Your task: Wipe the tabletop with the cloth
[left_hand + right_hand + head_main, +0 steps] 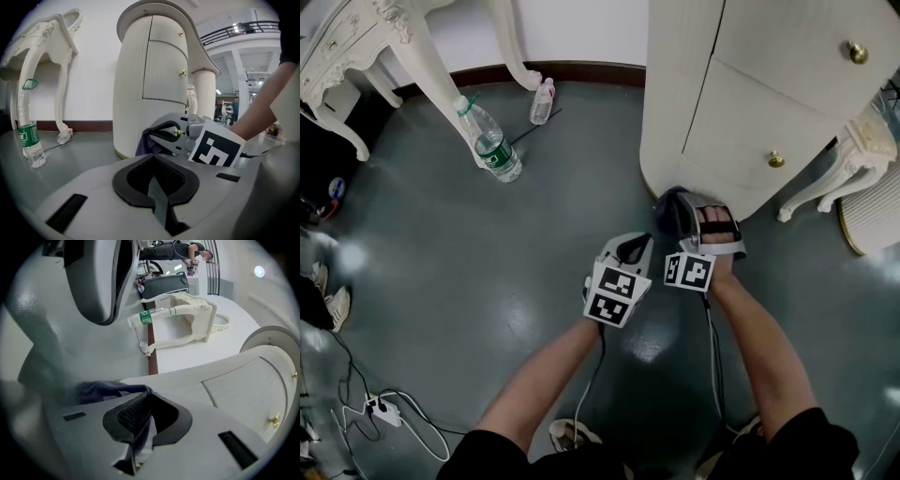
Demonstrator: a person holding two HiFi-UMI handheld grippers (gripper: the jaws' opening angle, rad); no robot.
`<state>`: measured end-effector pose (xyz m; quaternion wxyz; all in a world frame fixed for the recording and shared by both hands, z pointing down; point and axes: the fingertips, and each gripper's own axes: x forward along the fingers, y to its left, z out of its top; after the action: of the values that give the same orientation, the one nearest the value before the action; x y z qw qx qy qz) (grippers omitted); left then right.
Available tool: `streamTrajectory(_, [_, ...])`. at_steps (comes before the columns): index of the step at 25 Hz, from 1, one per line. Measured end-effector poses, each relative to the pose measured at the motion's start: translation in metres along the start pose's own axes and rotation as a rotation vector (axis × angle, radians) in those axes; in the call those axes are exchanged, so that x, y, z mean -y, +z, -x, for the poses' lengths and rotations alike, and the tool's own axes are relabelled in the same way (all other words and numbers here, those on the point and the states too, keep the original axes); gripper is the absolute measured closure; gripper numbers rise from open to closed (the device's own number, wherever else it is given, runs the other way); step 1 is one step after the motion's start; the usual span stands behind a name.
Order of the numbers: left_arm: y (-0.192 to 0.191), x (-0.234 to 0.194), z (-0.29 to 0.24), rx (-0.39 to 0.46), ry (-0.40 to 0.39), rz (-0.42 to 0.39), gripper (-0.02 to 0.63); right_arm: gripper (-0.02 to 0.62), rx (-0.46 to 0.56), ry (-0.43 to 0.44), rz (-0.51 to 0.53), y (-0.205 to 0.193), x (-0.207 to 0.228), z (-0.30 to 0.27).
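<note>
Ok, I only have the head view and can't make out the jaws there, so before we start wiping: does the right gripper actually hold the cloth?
Observer: Yes; the right gripper view shows the right gripper shut on the dark blue cloth.
Operator: And the left one?
Observer: The left gripper has its jaws together, nothing between them.
Operator: Is the cloth near a tabletop?
Observer: No; the left gripper view shows it low by the cabinet base, well below its top.

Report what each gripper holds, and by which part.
The right gripper is shut on the dark cloth, pinching a bunched fold; which edge cannot be told. The left gripper is shut, holding nothing.
</note>
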<state>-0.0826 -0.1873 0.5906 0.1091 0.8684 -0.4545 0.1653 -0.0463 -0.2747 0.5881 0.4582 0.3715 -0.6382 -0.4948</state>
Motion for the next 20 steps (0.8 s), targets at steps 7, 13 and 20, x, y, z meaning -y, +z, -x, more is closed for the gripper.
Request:
streamTrajectory(7, [0.019,0.012,0.000,0.031,-0.008,-0.017,0.598,0.569,0.005,-0.103,-0.106,-0.004,0.050,0.022])
streamTrajectory(13, [0.039,0.017,0.002,0.076,-0.014,-0.010,0.598,0.569,0.053,-0.200,-0.178,-0.001,0.109,0.051])
streamTrajectory(20, [0.083,0.025,0.007,0.168,-0.016,-0.030,0.598,0.569,0.121,-0.299,-0.222,0.004,0.199,0.086])
